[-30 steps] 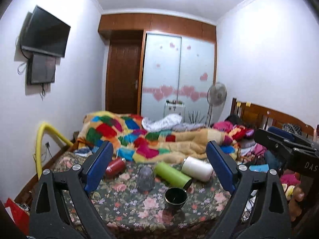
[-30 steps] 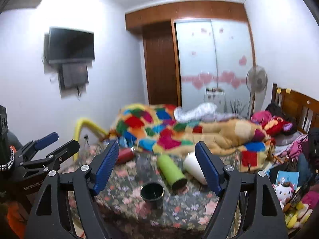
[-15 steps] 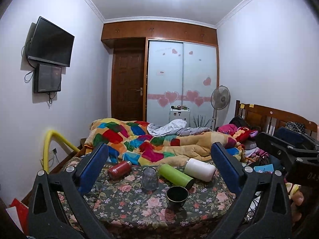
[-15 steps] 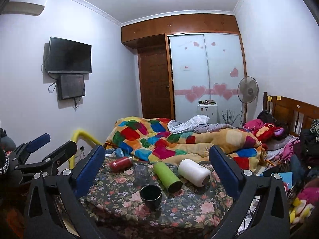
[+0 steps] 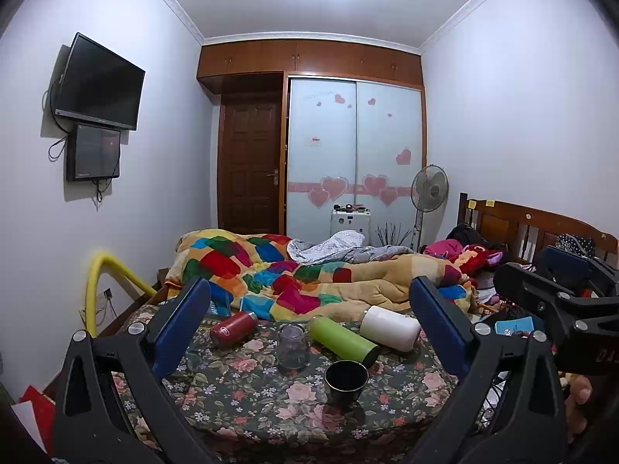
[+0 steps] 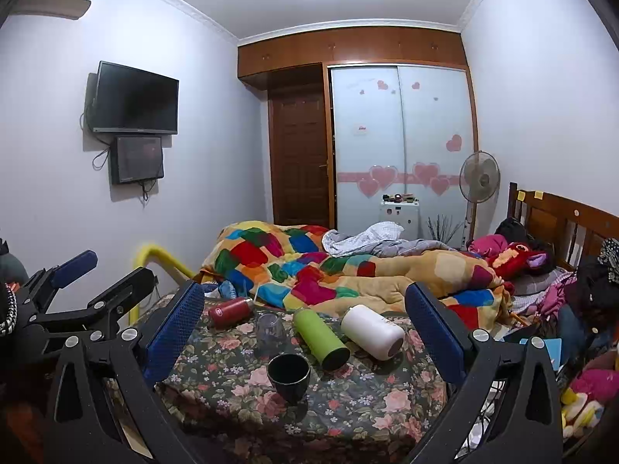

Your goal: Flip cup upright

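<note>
On the floral cloth a clear glass cup stands upside down, and it also shows in the right wrist view. A dark cup stands upright in front of it, also seen from the right. A red flask, a green flask and a white flask lie on their sides. My left gripper is open and empty, well short of the cups. My right gripper is open and empty, also held back.
A patchwork quilt is heaped on the bed just behind the flasks. A wooden headboard and piled clothes are at the right. A yellow tube curves at the left. A fan and a wardrobe stand at the back.
Both grippers have tilted up and drawn back, so the cups and flasks sit lower and smaller in both views. Both stay open. Nothing on the cloth has moved.
</note>
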`<state>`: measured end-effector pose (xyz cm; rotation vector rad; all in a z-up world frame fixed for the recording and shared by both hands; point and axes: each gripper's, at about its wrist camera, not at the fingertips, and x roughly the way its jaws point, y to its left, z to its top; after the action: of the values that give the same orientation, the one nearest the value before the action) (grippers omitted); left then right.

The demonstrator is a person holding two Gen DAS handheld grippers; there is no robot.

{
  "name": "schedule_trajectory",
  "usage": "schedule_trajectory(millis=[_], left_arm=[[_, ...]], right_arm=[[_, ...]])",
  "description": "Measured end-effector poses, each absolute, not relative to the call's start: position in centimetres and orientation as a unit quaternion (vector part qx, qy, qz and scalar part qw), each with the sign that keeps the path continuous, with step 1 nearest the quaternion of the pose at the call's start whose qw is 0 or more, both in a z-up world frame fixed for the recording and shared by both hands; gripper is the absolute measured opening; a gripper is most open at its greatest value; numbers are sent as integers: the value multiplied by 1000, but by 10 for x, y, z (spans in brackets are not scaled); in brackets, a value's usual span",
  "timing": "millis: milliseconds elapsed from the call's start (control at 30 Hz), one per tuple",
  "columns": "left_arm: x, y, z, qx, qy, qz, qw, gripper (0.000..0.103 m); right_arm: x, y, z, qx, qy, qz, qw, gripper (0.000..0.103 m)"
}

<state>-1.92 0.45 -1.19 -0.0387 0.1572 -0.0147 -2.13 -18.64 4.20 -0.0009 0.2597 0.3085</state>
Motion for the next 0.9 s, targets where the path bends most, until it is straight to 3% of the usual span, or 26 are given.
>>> schedule_trajectory(millis=[900], left_arm=[[-14,4,-10,-21,80,-10,996,103]], right_arm=[[-21,-185,42,2,131,155,979,103]])
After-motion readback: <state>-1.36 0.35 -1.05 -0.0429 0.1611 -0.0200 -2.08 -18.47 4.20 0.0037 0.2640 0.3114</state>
